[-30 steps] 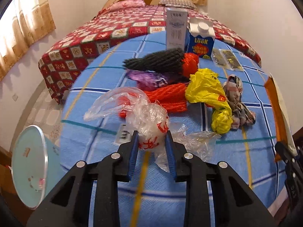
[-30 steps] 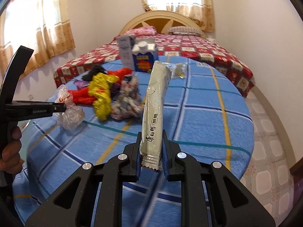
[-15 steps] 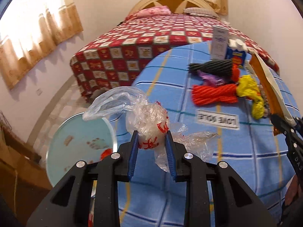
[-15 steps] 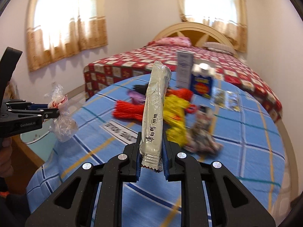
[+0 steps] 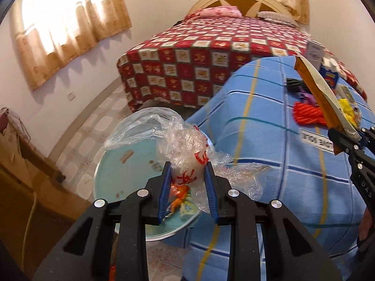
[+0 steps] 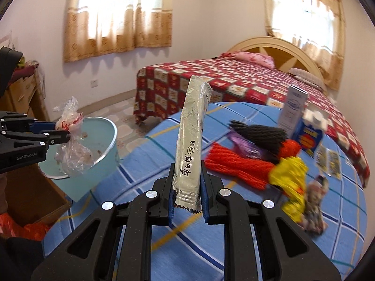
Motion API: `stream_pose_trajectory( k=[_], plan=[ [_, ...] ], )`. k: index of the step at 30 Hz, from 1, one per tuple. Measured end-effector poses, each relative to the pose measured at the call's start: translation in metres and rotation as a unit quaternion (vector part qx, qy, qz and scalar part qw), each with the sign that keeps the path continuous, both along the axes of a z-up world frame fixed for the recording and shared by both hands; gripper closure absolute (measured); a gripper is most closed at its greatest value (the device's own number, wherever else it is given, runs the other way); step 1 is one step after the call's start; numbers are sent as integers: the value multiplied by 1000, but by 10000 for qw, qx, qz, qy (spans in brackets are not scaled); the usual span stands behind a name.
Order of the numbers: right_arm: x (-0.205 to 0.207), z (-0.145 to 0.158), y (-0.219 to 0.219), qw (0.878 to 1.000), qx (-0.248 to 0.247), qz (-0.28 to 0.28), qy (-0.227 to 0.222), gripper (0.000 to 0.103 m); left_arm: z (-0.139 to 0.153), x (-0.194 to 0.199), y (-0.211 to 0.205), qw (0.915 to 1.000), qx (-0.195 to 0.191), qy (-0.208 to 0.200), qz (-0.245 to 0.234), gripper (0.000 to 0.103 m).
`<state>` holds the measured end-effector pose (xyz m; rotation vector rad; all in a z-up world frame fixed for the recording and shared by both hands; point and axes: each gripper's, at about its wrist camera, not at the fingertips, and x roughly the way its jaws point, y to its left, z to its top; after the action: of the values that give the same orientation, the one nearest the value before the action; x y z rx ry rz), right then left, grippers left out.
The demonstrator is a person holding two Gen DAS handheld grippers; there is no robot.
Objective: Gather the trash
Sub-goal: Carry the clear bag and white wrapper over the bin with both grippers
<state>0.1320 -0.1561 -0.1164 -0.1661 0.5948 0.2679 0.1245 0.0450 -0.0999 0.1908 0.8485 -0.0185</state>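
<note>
A bed (image 6: 246,79) fills the back of the room, spread with a red-and-white checked quilt (image 5: 211,53) — a pink pillow (image 6: 255,59) and a striped pillow (image 6: 304,75) lie at its cream arched headboard (image 6: 271,46). Tan curtains (image 6: 117,16) hang over 2 bright windows. The floor (image 5: 93,128) is laid with pale patterned tiles. A wooden cabinet (image 5: 25,187) stands by the left wall, a wall socket (image 6: 94,83) set low beside it.

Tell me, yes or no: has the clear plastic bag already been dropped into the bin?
No, the left gripper is clamped on the crumpled plastic bag, holding it above the light blue bin.
</note>
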Motion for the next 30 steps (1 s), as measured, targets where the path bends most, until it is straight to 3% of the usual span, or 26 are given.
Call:
stream_pose_trajectory(
  k=[16, 30],
  plan=[
    [40, 0, 86, 9967, -281, 756, 93, 84, 1, -1, 67, 9980, 64, -30, 621, 75],
    [51, -3, 132, 9908, -571, 1225, 64, 84, 3, 2, 95, 9962, 147, -51, 852, 74]
  ],
)
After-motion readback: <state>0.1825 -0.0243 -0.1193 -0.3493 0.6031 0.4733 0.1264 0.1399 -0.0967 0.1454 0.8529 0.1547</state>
